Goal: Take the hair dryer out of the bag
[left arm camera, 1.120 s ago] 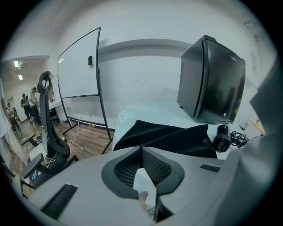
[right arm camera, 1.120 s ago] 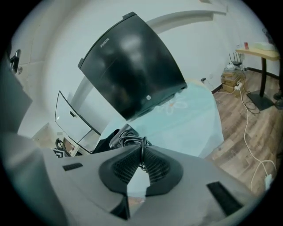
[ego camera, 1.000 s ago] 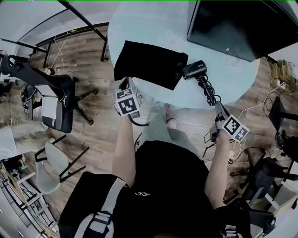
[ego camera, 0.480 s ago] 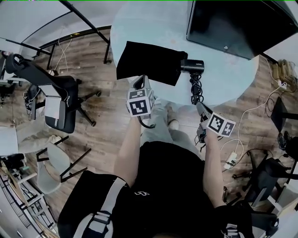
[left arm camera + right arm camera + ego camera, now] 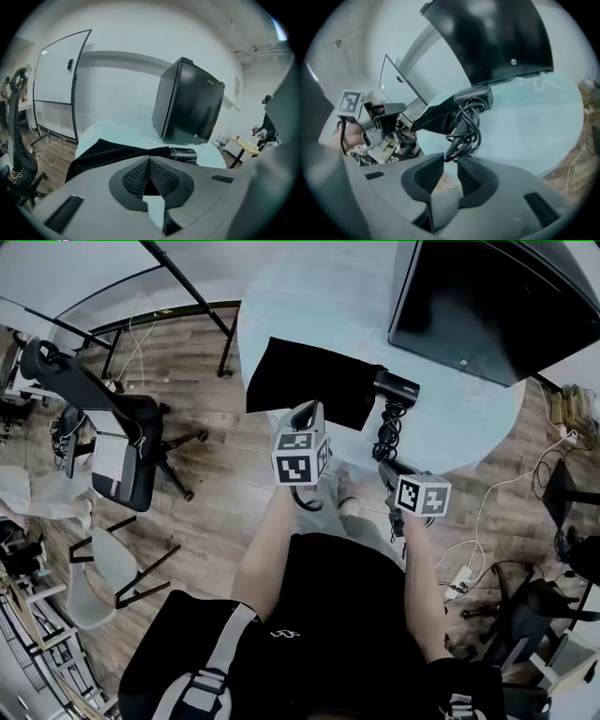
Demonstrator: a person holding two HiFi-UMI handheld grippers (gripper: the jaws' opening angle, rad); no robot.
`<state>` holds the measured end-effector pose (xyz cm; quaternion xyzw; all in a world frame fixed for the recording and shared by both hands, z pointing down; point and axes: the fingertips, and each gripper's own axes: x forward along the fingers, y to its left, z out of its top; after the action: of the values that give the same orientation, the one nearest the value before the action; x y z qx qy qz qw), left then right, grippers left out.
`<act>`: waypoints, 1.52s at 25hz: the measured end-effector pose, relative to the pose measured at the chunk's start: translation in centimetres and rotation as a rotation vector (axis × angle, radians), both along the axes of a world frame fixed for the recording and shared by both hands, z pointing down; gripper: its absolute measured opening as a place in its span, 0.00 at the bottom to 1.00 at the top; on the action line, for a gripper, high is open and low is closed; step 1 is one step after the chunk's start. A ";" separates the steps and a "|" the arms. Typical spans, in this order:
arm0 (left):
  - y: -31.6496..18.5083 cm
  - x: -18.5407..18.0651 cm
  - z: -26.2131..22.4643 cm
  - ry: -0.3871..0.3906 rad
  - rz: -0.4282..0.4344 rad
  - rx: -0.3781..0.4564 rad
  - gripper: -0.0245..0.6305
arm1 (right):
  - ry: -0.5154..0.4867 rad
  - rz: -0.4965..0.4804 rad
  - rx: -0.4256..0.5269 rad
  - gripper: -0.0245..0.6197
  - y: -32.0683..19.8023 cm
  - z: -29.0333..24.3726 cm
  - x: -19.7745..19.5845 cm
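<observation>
My head view looks steeply down, table (image 5: 469,418) in the upper frame | left gripper view faces across it, near the bag (image 5: 108,152) | right gripper view sits tilted, close to the hair dryer (image 5: 476,96) | I see all three shared.

Before you a round pale-blue table (image 5: 469,418) stands on brown wood-plank floor (image 5: 206,512); a black boxy fridge (image 5: 478,306) sits on its far side, a black office chair (image 5: 112,427) to its left, a white framed whiteboard (image 5: 56,70) beyond

— What stands on the round pale tabletop (image 5: 309,296)?
— A black mini fridge (image 5: 478,296), at its far edge.
— And around it?
— Wooden floor (image 5: 206,493), with a black office chair (image 5: 131,413) off to the left. A whiteboard (image 5: 56,70) on a stand is beyond.
</observation>
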<state>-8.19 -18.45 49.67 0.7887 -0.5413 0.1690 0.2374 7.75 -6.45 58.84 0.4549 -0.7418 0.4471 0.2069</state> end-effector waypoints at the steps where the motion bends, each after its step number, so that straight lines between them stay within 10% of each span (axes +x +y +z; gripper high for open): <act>1: 0.0 0.2 -0.2 0.010 0.004 0.003 0.06 | 0.038 -0.028 -0.006 0.18 0.2 0.0 0.0; 8: 0.3 2.3 -1.9 0.073 0.048 0.041 0.06 | 0.112 -0.069 -0.046 0.10 1.0 -2.6 1.6; 22: 2.7 5.6 -13.9 0.118 0.070 0.320 0.06 | -0.057 -0.047 0.792 0.04 -6.4 -23.5 -1.3; 38: 3.8 6.6 -22.6 0.109 0.026 0.565 0.06 | 0.048 -0.009 1.011 0.04 -6.0 -31.3 -0.5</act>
<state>-1.57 -14.67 27.07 0.8385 -0.5431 -0.0279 0.0348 7.25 -12.40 27.50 0.5050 -0.8626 0.0206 -0.0205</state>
